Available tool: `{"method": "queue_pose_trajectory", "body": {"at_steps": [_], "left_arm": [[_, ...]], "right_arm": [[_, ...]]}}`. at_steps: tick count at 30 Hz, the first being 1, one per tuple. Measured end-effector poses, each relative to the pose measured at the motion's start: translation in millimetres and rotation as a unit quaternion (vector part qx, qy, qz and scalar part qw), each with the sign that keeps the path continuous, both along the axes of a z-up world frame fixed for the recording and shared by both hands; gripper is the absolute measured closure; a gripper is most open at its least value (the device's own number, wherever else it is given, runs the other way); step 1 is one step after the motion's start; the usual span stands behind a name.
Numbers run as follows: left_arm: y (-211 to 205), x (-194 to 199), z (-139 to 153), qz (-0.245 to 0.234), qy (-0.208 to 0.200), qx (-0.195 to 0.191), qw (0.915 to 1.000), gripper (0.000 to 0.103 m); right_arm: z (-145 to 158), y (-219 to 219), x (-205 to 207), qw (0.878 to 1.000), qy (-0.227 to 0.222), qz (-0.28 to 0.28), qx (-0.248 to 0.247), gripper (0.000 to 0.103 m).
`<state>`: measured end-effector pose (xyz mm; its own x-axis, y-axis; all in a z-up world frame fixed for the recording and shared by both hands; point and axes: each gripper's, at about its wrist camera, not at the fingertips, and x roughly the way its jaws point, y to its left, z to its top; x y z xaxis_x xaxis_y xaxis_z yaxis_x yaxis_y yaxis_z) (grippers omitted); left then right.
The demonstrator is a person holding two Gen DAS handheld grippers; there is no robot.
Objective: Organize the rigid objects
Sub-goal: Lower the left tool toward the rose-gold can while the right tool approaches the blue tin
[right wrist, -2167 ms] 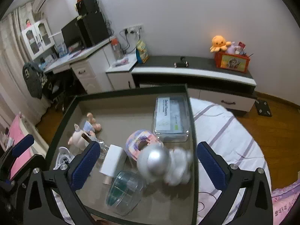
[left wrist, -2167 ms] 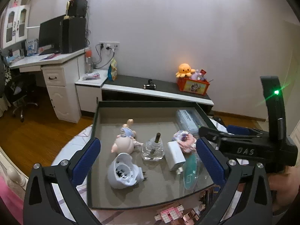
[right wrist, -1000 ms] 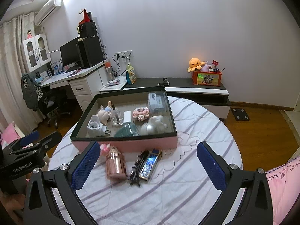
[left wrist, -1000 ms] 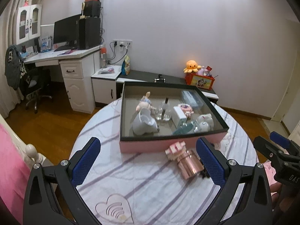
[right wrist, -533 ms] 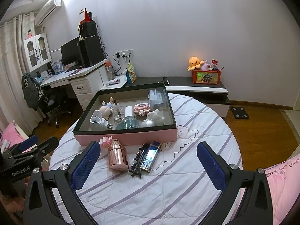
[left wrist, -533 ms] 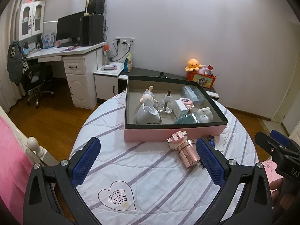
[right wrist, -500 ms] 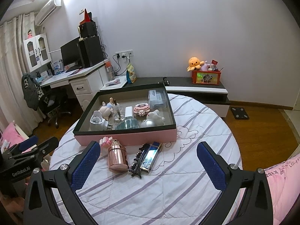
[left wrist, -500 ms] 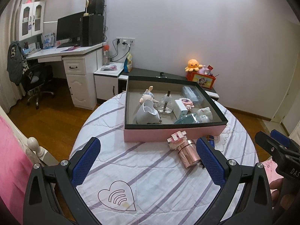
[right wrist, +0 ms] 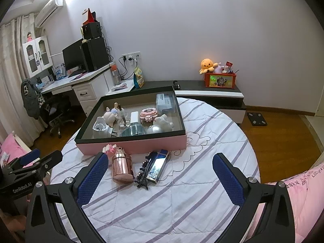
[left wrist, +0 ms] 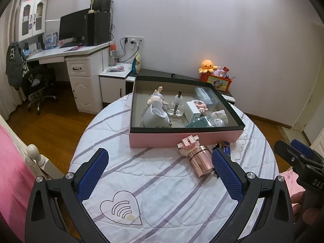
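A pink box with a black rim [left wrist: 232,133] [right wrist: 162,142] stands on the round table and holds several items: a white plug-in device [left wrist: 155,116], a glass bottle [left wrist: 175,106], a doll, a clear case. In front of it lie a rose-gold canister [left wrist: 200,161] [right wrist: 122,167], a pink block toy [left wrist: 188,142], a black hair clip [right wrist: 142,171] and a blue lighter-like case [right wrist: 158,166]. My left gripper [left wrist: 160,174] is open, held back over the near table edge. My right gripper [right wrist: 160,179] is open too, just short of the clip.
The table wears a white cloth with purple stripes [right wrist: 182,202]. A pink bed edge [left wrist: 12,172] lies at the left, a white desk with monitor [left wrist: 81,46] and a low cabinet with an orange toy box [right wrist: 219,80] beyond. Wooden floor surrounds the table.
Both grippers have pulled back and up from inside the box to the near side of the table; in the last half second almost nothing moves.
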<state>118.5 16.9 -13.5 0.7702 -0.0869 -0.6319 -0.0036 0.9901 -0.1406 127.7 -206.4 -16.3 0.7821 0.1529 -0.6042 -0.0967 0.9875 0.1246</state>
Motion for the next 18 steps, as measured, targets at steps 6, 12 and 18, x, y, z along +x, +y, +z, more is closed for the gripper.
{"method": "queue_pose_trajectory", "body": {"at_steps": [6, 12, 18], "left_arm": [[-9, 7, -13, -0.009, 0.021, -0.006, 0.9997, 0.0], [-28, 20, -33, -0.024, 0.05, -0.011, 0.9984, 0.0], [-48, 37, -52, -0.03, 0.074, -0.007, 0.9968, 0.0]], "right_arm": [[-16, -4, 8, 1.0, 0.027, -0.001, -0.007, 0.0], [-37, -11, 17, 0.998, 0.062, -0.01, -0.005, 0.0], [-52, -18, 26, 0.997, 0.081, -0.007, -0.002, 0.0]]}}
